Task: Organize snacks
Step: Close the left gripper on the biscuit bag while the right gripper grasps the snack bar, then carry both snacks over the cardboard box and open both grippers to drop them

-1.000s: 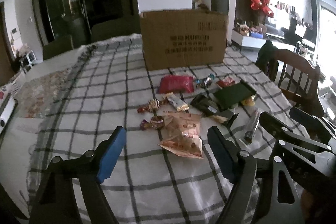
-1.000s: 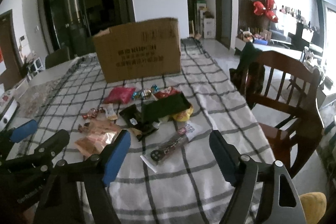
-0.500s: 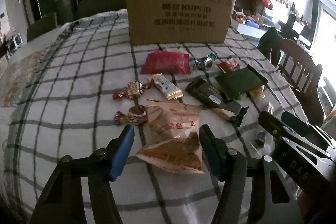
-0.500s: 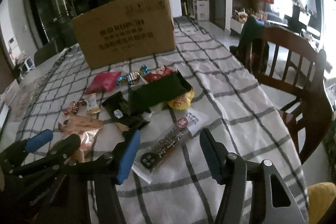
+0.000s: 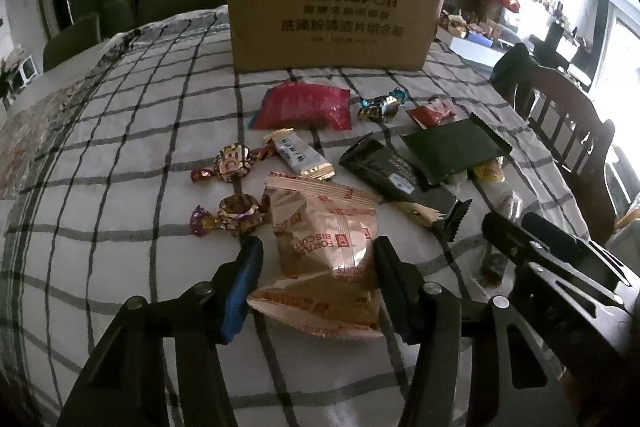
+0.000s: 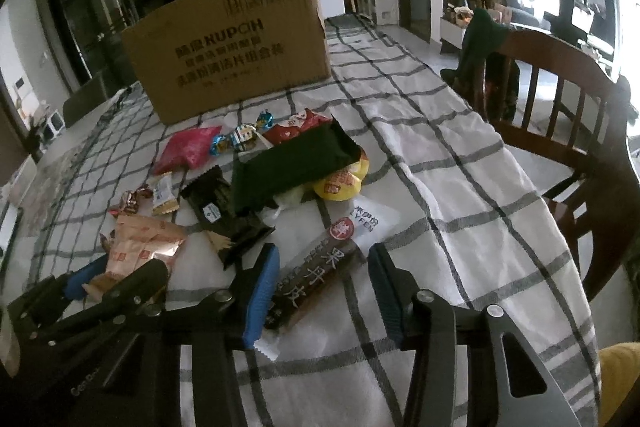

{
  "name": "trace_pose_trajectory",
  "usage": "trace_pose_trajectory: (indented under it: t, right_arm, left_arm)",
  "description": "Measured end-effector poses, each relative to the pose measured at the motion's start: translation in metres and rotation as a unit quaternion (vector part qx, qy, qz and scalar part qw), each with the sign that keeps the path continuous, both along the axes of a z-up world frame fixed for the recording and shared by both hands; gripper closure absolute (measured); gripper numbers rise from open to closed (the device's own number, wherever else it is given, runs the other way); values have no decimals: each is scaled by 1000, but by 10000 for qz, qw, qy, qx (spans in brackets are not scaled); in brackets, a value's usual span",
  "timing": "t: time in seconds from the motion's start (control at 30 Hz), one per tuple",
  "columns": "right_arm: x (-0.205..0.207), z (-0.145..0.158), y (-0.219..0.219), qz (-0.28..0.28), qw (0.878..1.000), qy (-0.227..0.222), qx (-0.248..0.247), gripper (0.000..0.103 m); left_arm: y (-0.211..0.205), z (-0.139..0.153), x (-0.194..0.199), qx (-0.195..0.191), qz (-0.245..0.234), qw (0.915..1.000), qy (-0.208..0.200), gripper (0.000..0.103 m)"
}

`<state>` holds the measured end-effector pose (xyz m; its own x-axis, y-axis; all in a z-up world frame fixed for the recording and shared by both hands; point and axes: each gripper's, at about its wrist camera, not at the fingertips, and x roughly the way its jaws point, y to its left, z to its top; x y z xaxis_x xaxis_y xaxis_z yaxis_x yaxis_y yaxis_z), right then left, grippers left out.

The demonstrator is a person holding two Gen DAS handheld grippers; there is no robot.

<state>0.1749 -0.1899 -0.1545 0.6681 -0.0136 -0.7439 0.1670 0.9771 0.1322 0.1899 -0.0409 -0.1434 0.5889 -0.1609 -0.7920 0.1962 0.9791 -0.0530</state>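
left hand-held gripper (image 5: 316, 287) open, biscuit packs (image 5: 326, 251) between fingers; right hand-held gripper (image 6: 322, 287) open astride fruit-leather bar (image 6: 316, 277)

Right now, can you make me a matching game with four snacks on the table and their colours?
Snacks:
1. fortune biscuit bags
2. flat pouch
3. puffy packet
4. round snack

Colours:
A. red
B. yellow
C. rose gold
D. dark green

Pairs: 1-C, 2-D, 3-A, 4-B
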Motion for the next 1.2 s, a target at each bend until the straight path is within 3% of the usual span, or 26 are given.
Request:
trace_pose_trajectory:
  t: [0.3, 0.57, 0.73, 1.2]
  right_arm:
    - [9, -6, 5, 162, 9996, 123, -187, 58]
    - [0, -1, 4, 415, 9989, 113, -178, 77]
    - [-12, 5, 1, 509, 9986, 159, -43, 81]
    - [-31, 51, -11, 736, 9959, -521, 58, 82]
  left_arm:
    - [-6, 4, -10, 90, -160, 9998, -55, 53]
    - [-13, 18, -24, 113, -251, 9994, -224, 54]
    - [-17, 29, -34, 42, -265, 9992, -310, 55]
    - [-21, 66, -35, -325, -286, 9977, -523, 57]
